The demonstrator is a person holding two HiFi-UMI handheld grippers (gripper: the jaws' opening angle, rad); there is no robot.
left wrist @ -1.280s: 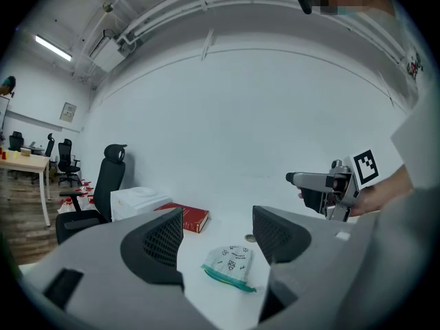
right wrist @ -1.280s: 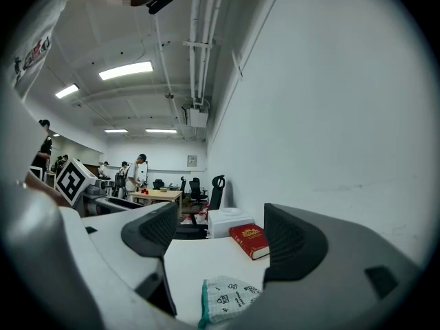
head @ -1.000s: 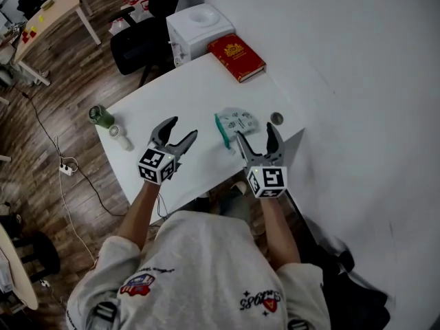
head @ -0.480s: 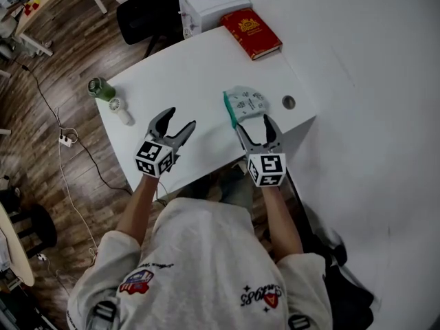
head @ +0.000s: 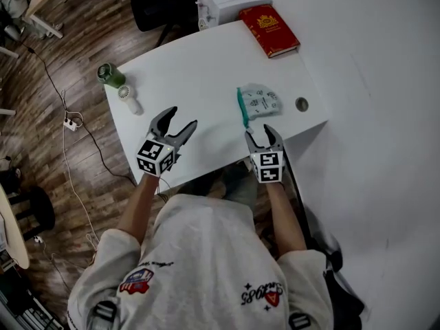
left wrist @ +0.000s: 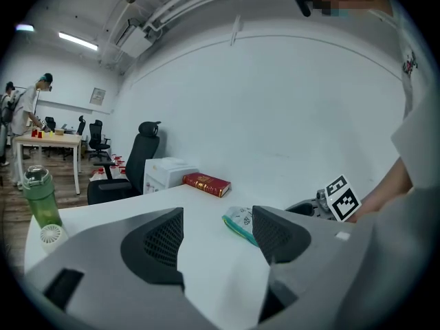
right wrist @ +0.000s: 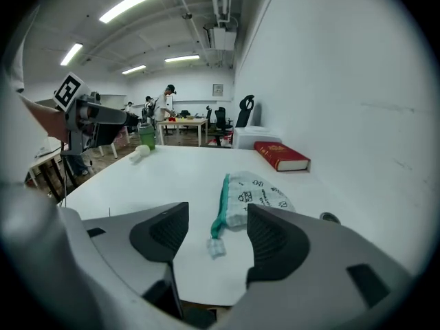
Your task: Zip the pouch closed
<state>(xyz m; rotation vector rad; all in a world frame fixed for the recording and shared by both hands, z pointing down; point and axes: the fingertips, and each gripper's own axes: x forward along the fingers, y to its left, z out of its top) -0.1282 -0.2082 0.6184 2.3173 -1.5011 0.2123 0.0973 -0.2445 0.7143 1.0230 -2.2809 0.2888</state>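
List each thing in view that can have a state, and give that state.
pouch: lying flat on the table, held by neither gripper; whether it is zipped cannot be told.
red book: closed, lying flat.
green bottle: upright, cap on.
left gripper: open, empty.
right gripper: open, jaws have just been closing, nothing between them.

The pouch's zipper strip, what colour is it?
The zipper strip is teal green, on the pale printed pouch; the right gripper view shows it best.
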